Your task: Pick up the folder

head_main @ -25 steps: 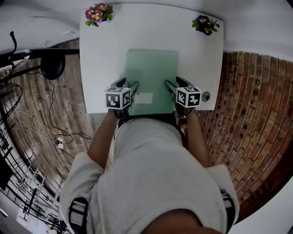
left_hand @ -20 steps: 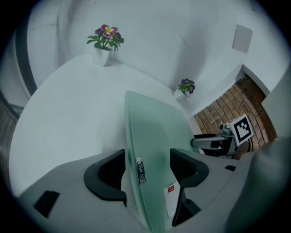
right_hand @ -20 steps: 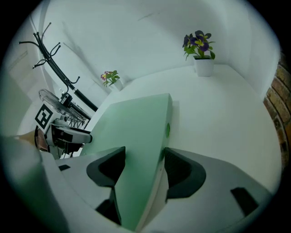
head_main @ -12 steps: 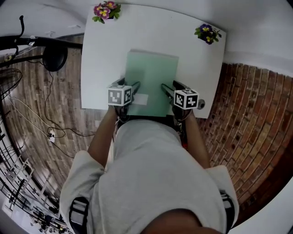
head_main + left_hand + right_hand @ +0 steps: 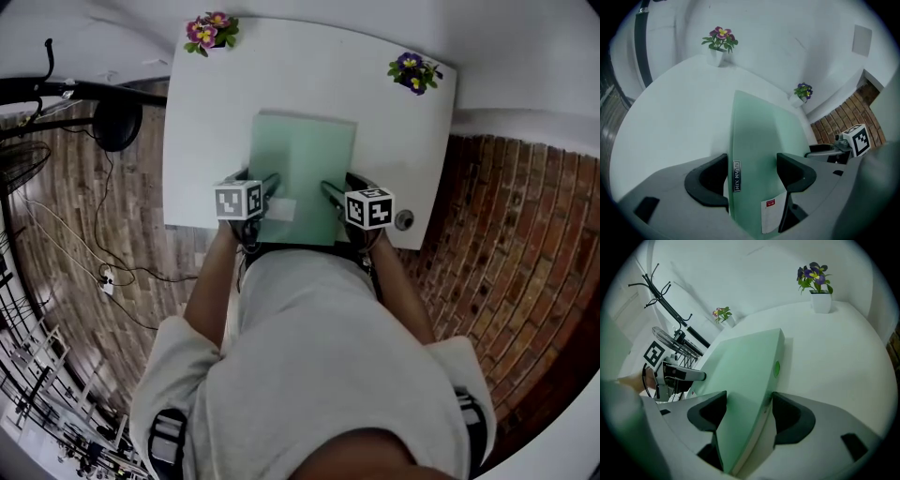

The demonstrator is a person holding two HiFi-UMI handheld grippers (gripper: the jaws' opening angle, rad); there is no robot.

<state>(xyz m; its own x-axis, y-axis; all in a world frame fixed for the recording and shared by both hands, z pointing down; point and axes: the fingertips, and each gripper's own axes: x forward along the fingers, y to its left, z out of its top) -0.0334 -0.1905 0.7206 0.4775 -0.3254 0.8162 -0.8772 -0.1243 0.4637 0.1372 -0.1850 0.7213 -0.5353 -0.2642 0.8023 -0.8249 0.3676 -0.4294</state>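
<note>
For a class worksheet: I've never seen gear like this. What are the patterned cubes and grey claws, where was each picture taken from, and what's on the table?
There is no robot: a person holds a two-jaw gripper in each hand, and each patterned cube is part of one. The top-down picture comes from a camera on the person's head; the other two come from cameras riding on the left gripper and the right gripper, looking along their jaws. On the white table are a pale green folder and two small flower pots at the far corners. Both pairs of jaws have just been opening; they stand apart, one astride each long edge of the folder. Neither grips it yet.
</note>
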